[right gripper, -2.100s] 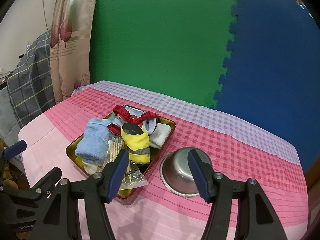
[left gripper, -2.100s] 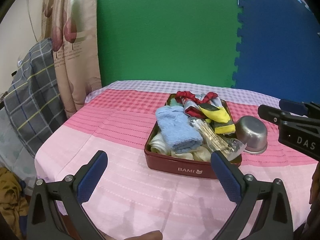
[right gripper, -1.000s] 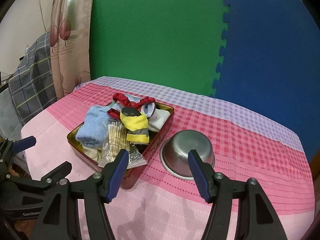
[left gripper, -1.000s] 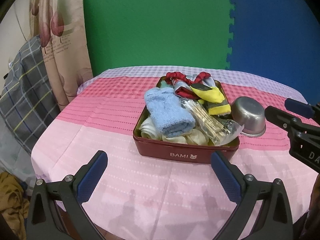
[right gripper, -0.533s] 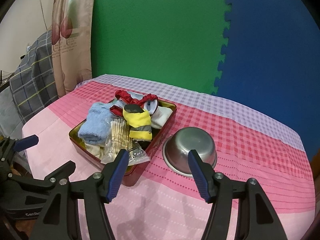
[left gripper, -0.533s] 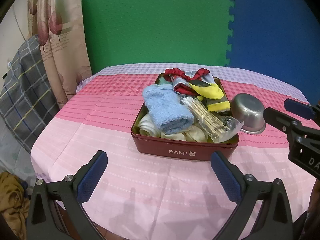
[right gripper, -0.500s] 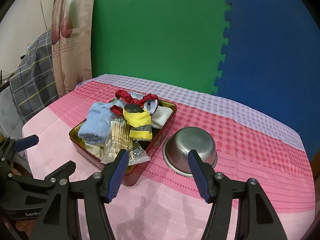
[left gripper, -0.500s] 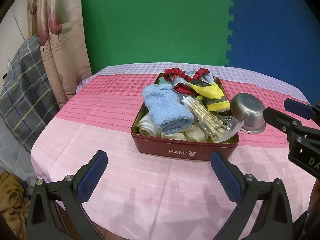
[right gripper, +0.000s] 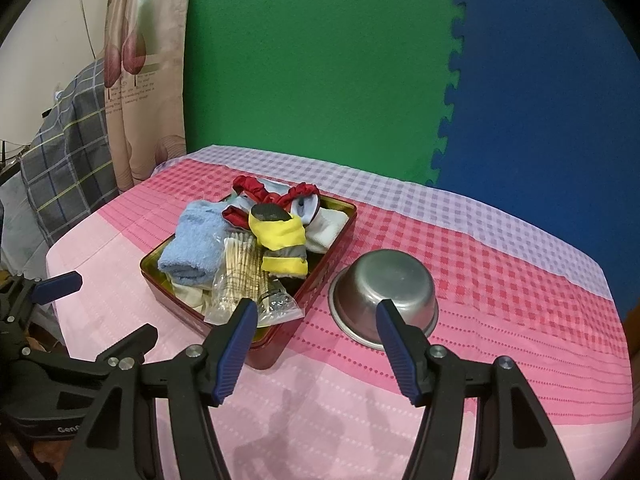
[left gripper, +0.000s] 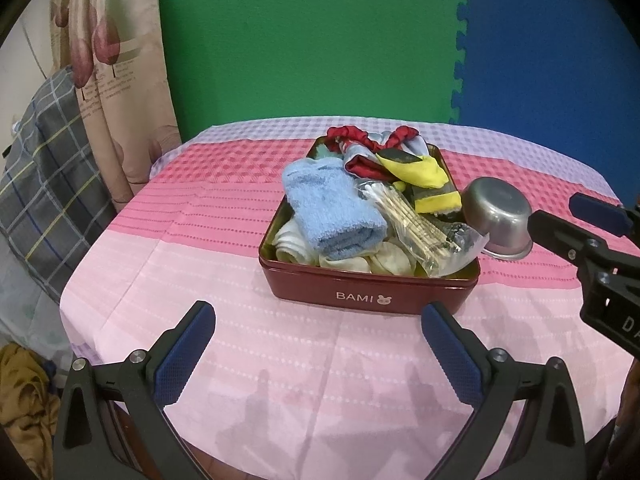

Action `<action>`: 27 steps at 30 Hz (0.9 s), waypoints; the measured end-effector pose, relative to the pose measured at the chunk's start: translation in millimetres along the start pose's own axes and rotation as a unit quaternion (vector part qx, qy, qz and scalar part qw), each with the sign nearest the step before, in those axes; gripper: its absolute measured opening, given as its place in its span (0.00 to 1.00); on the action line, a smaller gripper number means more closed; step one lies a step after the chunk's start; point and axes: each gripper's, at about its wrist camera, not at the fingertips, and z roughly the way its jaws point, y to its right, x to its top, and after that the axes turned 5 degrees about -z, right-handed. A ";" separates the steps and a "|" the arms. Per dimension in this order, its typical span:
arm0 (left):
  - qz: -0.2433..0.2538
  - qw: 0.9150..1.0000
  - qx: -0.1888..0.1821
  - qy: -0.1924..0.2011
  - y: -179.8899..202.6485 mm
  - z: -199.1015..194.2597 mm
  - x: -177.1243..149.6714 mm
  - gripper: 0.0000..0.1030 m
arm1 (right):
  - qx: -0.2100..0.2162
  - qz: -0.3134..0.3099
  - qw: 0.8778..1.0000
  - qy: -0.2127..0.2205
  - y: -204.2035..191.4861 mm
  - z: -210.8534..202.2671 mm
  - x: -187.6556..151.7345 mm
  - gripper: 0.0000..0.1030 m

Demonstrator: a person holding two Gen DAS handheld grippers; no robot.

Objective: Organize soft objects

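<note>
Status, left wrist view: the left gripper (left gripper: 316, 336) hangs above the near edge of the pink checked tablecloth (left gripper: 248, 344), jaws spread wide and holding nothing. Ahead stands the red BAMI tin (left gripper: 368, 294), filled with soft items: a rolled light-blue towel (left gripper: 332, 208), cream cloths (left gripper: 384, 262) beneath it, a yellow-and-grey sock (left gripper: 430, 184), and a red scrunchie (left gripper: 356, 136) at the far end. A clear bag of cotton swabs (left gripper: 416, 226) lies on top and overhangs the near right corner. A steel bowl (left gripper: 496, 216) stands just beside the tin's right wall.

Right wrist view: the right gripper (right gripper: 316, 340) is also wide and empty, hovering before the tin's near corner (right gripper: 276, 344) and the bowl (right gripper: 384, 296). The bowl holds nothing.

Progress: all soft items lie together in the tin, none on the cloth. This fits either a mixed pile awaiting sorting or a finished collection; the pictures do not settle which.
</note>
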 end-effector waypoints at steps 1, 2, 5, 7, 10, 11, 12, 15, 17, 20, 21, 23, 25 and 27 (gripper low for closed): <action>0.000 1.000 -0.001 -0.001 0.2 0.0 -0.3 0.99 | 0.000 0.000 1.000 0.000 0.0 0.1 0.0 0.61; 0.001 1.000 -0.001 -0.001 0.4 0.4 -0.2 0.99 | 0.001 0.000 1.000 0.000 0.1 0.2 0.0 0.61; 0.003 1.000 -0.003 -0.005 1.1 1.2 -0.2 0.99 | 0.002 0.001 1.000 -0.002 0.1 0.5 -0.1 0.61; 0.005 1.000 -0.002 -0.007 1.8 2.2 -0.4 0.99 | 0.002 0.001 1.000 -0.002 0.4 0.9 -0.3 0.61; 0.006 1.000 -0.004 -0.010 2.6 3.2 -0.6 0.99 | 0.003 0.002 1.000 -0.003 1.6 1.0 -0.9 0.61; 0.007 1.000 -0.003 -0.011 2.9 3.6 -0.7 0.99 | 0.003 0.001 1.000 -0.003 1.5 1.1 -1.0 0.61; 0.007 1.000 -0.003 -0.012 3.1 4.0 -0.6 0.99 | 0.003 0.001 1.000 -0.003 1.4 1.1 -1.0 0.61; 0.008 1.000 -0.004 -0.014 3.0 4.8 -1.2 0.99 | 0.003 0.001 1.000 -0.003 1.3 1.3 -1.1 0.61; 0.008 1.000 -0.004 -0.016 3.0 5.3 -1.3 0.99 | 0.004 0.001 1.000 -0.005 1.3 1.7 -1.1 0.61; 0.008 1.000 -0.004 -0.017 2.9 5.2 -1.5 0.99 | 0.004 0.001 1.000 -0.005 1.4 2.3 -2.5 0.61; 0.007 1.000 -0.004 -0.018 3.1 5.3 -1.6 0.99 | 0.004 0.001 1.000 -0.005 1.4 2.4 -2.4 0.61; 0.007 1.000 -0.005 -0.021 3.0 6.2 -1.9 0.99 | 0.004 0.000 1.000 -0.006 1.3 2.9 -3.1 0.61; 0.009 1.000 -0.004 -0.023 3.1 7.1 -2.2 0.99 | 0.005 0.000 1.000 -0.006 1.3 3.1 -2.9 0.61; 0.009 1.000 -0.004 -0.023 2.9 7.4 -2.5 0.99 | 0.004 0.000 1.000 -0.007 0.8 3.3 -3.7 0.61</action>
